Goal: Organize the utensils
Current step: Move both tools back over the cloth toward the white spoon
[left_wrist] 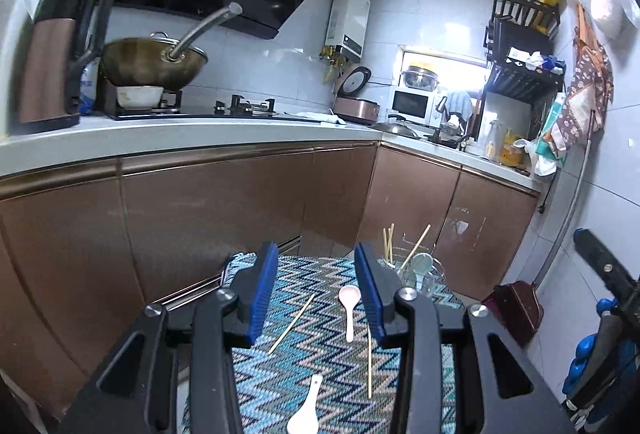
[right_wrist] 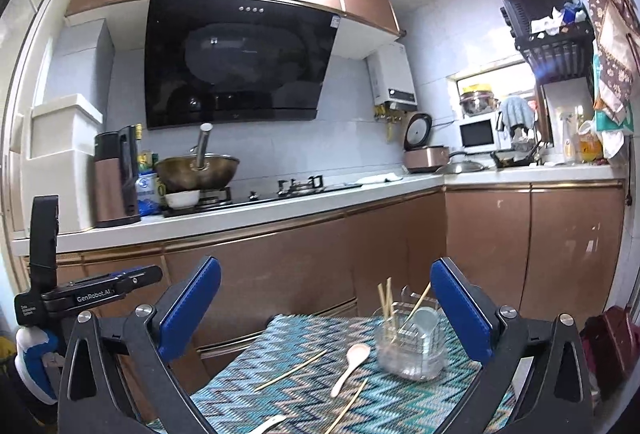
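Note:
A clear utensil holder [right_wrist: 410, 348] stands at the far right of the zigzag mat [right_wrist: 304, 402]; it holds several chopsticks and a pale blue spoon, and shows in the left wrist view [left_wrist: 416, 270] too. On the mat lie a pink spoon [right_wrist: 350, 362] [left_wrist: 349, 308], a white spoon [left_wrist: 306, 410] [right_wrist: 268, 425] and two loose chopsticks [left_wrist: 291, 324] [left_wrist: 369, 362]. My left gripper [left_wrist: 316, 290] is open and empty above the mat. My right gripper [right_wrist: 326, 310] is open and empty, wide apart, above the mat's near side.
Brown kitchen cabinets [left_wrist: 240, 201] and a white counter [right_wrist: 248, 213] with a wok, kettle and rice cooker stand behind the mat. A dustpan [left_wrist: 516, 306] leans on the floor at the right. The other gripper shows at the left edge of the right wrist view [right_wrist: 80, 298].

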